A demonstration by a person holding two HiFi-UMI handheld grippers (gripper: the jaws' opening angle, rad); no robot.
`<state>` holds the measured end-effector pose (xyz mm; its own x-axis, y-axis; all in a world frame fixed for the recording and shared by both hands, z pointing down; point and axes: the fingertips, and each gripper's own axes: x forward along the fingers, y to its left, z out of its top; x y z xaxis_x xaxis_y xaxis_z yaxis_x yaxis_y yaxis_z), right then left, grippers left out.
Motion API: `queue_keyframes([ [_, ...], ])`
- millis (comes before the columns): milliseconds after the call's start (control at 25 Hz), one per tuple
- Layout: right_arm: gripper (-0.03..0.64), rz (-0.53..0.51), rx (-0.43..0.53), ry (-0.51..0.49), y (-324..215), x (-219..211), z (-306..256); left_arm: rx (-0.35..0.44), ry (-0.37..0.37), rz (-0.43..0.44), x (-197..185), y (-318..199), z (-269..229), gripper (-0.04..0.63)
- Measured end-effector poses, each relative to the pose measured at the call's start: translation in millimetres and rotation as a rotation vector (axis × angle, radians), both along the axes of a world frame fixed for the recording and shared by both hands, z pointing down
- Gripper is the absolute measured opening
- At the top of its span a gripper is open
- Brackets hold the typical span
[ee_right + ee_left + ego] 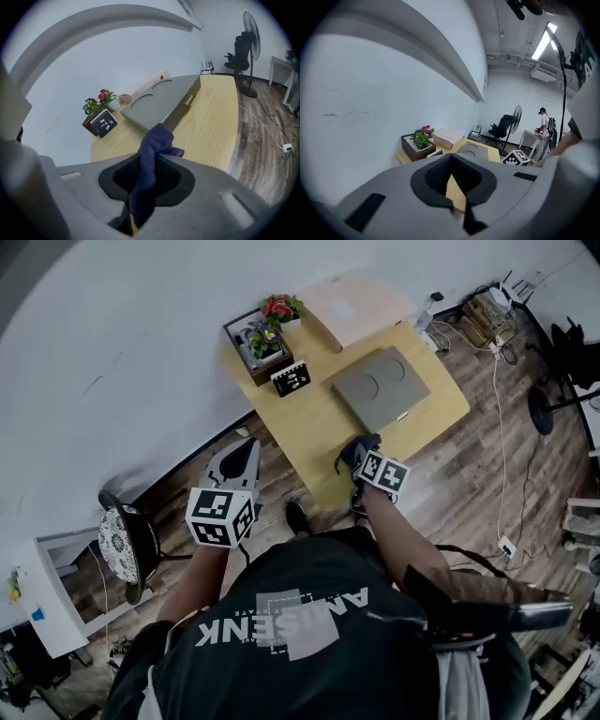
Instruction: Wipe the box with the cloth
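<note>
Because the cloth (pixel 154 143) is soft and limp, we judge it will fold and drag rather than push, so a pinch at one bunched end suits it. That is how the right hand-held gripper (pixel 146 174) has it: jaws closed on the dark blue fabric, a loose tuft standing past the tips. It hovers over the near edge of the counter (pixel 309 432).

The grey box (pixel 159 105) lies flat toward the counter's right edge, just beyond the cloth. It looks stiff, smooth and fairly light, with two round recesses in its lid, and we expect it may slide under a firm wipe.

The left hand-held gripper (pixel 452 180) hangs off the counter's near left side, jaws slightly apart with nothing between them, free to steady the box by a side wall.

At the far left corner a dark planter (pixel 411 151) holds flowers (pixel 423 135). A pale carton (pixel 352 306) lies shut at the far edge, contents unseen.
</note>
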<state>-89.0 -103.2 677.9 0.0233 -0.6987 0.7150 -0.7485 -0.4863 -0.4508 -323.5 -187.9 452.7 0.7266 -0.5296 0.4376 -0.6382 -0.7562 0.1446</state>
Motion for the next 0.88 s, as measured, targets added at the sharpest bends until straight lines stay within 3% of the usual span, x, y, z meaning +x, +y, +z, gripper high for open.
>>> queue_keyframes([
  [480,0.072,0.167,-0.013,0.04,-32,1,5,0.0,-0.007,-0.058,-55,-26,9,0.0],
  [680,0.071,0.09,0.021,0.052,-57,-14,-2,0.005,-0.002,-0.088,-67,-35,6,0.0],
  [880,0.072,0.142,0.036,0.02,-77,-10,-2,0.004,-0.01,-0.115,-79,-39,6,0.0],
])
